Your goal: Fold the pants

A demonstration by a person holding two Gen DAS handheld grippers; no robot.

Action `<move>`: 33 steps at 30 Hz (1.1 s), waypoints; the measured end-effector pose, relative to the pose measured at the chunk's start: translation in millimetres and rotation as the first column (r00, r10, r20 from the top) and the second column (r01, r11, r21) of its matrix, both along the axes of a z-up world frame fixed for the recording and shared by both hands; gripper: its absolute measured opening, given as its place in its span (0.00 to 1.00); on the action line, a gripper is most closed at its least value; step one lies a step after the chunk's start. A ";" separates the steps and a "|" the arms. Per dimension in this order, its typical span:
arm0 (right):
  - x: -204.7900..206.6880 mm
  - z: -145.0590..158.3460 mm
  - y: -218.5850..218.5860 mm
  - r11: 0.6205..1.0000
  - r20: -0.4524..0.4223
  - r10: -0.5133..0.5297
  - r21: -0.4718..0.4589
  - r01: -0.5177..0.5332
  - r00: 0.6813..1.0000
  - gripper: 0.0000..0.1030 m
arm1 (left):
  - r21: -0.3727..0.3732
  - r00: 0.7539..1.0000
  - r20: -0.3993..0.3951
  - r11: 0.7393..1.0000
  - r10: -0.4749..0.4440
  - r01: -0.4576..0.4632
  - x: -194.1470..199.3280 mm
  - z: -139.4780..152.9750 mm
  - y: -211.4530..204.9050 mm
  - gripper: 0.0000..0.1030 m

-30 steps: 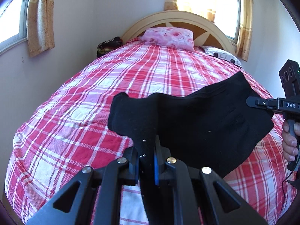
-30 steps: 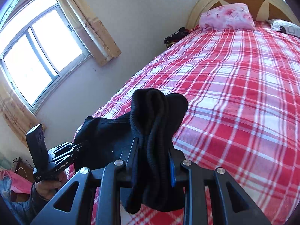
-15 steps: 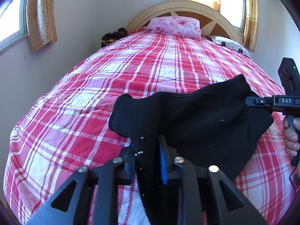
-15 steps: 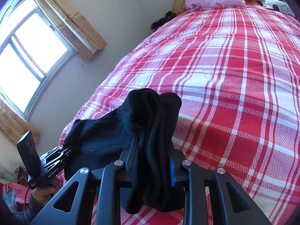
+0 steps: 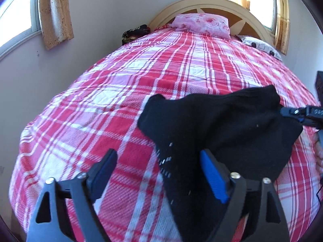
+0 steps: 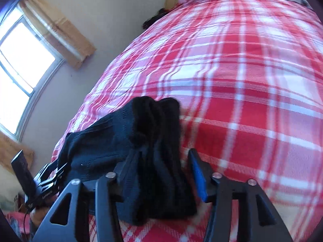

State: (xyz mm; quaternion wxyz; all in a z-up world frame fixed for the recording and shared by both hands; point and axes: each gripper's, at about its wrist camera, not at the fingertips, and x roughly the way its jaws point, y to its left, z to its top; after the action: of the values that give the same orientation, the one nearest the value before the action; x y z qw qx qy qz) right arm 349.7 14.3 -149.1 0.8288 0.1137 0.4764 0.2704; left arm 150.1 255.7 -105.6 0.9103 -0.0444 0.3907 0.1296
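Pants down on the bed, both grips letting go

Pants, black and knitted, lie bunched on the red-and-white plaid bedspread near the foot of the bed, folded over on themselves into a thick dark wad. From my left wrist view, one narrow end of the cloth runs down between the fingers of my left gripper. Its jaws are opening and stand wide apart; the blue pad on the right side sits just beside the fabric, and the pad on the left side is clear of it, over bare bedspread. I see no pinch on the cloth there.

From my right wrist view, the ribbed edge of the pants humps up between the fingers of my right gripper. Those jaws are opening too. The cloth drapes against the left-side finger, while the blue pad on the other side stands off from it with a sliver of bedspread showing between.

Each gripper shows at the edge of the other's view: the right gripper's tip meets the far corner of the pants in the left wrist view, and the left gripper sits low at the left of the right wrist view, a hand under it.

Beyond, a pink floral pillow rests against the curved cream headboard. Curtained windows let in bright light.
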 end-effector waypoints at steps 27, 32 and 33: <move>-237.1 112.7 -24.9 0.975 0.483 -0.126 -0.102 0.198 0.867 0.65 | -0.018 0.948 0.287 0.989 -0.138 0.149 -128.2 78.3 -68.9 1.00; -253.6 116.7 -17.7 0.977 0.491 -0.125 -0.089 0.193 0.862 0.65 | -0.021 0.944 0.301 0.989 -0.134 0.147 -135.6 84.7 -70.7 1.00; -256.1 118.0 -17.0 0.977 0.493 -0.125 -0.088 0.193 0.861 0.65 | -0.014 0.942 0.308 0.989 -0.134 0.145 -137.8 86.6 -72.3 1.00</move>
State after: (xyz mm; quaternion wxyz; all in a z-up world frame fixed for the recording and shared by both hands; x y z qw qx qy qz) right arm 93.6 -2.7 -31.2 0.9469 0.0253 0.2595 0.1882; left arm 12.3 183.4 -19.0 0.9657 -0.0527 0.2495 0.0492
